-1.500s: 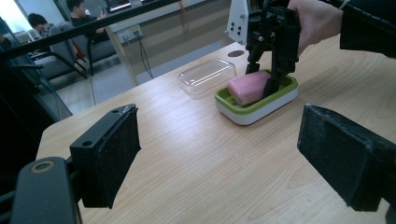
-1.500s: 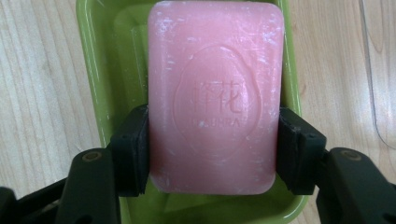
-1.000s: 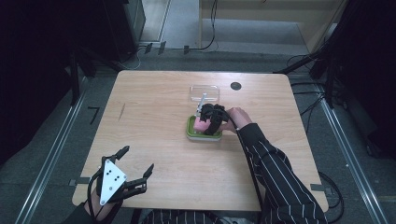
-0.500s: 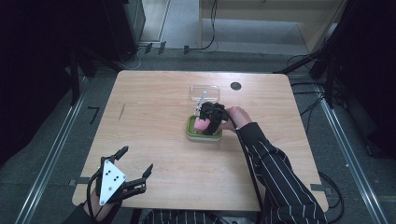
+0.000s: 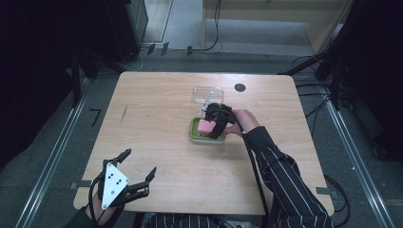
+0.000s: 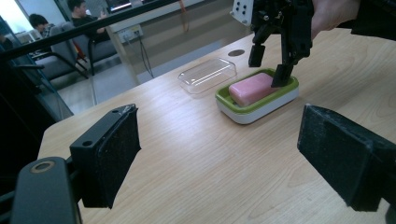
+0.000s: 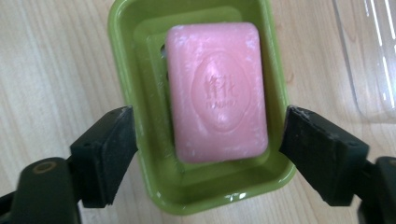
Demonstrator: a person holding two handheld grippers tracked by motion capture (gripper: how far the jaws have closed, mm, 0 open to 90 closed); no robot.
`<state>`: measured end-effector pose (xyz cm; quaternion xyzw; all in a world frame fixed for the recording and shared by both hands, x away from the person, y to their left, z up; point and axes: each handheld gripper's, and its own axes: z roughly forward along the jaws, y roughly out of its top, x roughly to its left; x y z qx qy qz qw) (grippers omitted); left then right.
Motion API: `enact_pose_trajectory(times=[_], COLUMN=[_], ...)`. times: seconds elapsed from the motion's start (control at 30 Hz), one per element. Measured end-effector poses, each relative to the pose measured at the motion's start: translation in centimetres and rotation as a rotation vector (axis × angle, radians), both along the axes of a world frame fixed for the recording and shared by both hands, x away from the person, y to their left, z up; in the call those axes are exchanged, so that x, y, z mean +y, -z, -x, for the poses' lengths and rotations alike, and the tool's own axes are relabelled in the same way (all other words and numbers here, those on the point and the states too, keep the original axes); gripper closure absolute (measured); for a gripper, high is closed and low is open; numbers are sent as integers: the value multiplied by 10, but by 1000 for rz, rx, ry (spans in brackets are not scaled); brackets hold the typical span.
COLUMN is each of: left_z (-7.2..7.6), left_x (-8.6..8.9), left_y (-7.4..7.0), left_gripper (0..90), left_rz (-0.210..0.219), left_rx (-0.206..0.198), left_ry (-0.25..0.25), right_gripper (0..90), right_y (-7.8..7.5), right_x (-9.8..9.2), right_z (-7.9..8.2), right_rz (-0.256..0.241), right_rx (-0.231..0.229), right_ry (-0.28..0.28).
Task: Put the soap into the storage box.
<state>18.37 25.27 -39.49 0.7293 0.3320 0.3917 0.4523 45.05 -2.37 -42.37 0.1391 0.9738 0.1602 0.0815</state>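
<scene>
Occlusions, cut-offs
Clear lid [image 7: 369,56] beyond right claw [image 7: 208,140] runs off frame edge; embossed soap [image 7: 217,91] lettering too blurred to read.

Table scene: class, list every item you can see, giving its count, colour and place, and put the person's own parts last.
Table: one, light wood, under everything.
Soap dish: one, green with white base, right of centre.
Soap bar: one, pink, lying in the dish.
Clear lid: one, transparent, behind the dish.
Dark disc: one, black, far right part of the table.
Right gripper: one, black, open, jaws either side of the dish.
Left gripper: one, black with grey plate, open, near left edge.
Striped sleeve: one, dark, right arm.
</scene>
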Motion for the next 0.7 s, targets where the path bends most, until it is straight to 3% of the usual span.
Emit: enact_pose_trajectory(times=[0.37,0.7], left_z=[0,-1], left_x=[1,0], left_y=[0,0], left_gripper=[132,133], left_rz=[9,8], left_rx=[-1,-1], left_ry=[-1,3], right_gripper=[140,107], right_y=[-9,-12], right_x=[-15,-32], right_z=[10,25], right_rz=[-1,46], right_rx=[10,19], right_ry=[55,126])
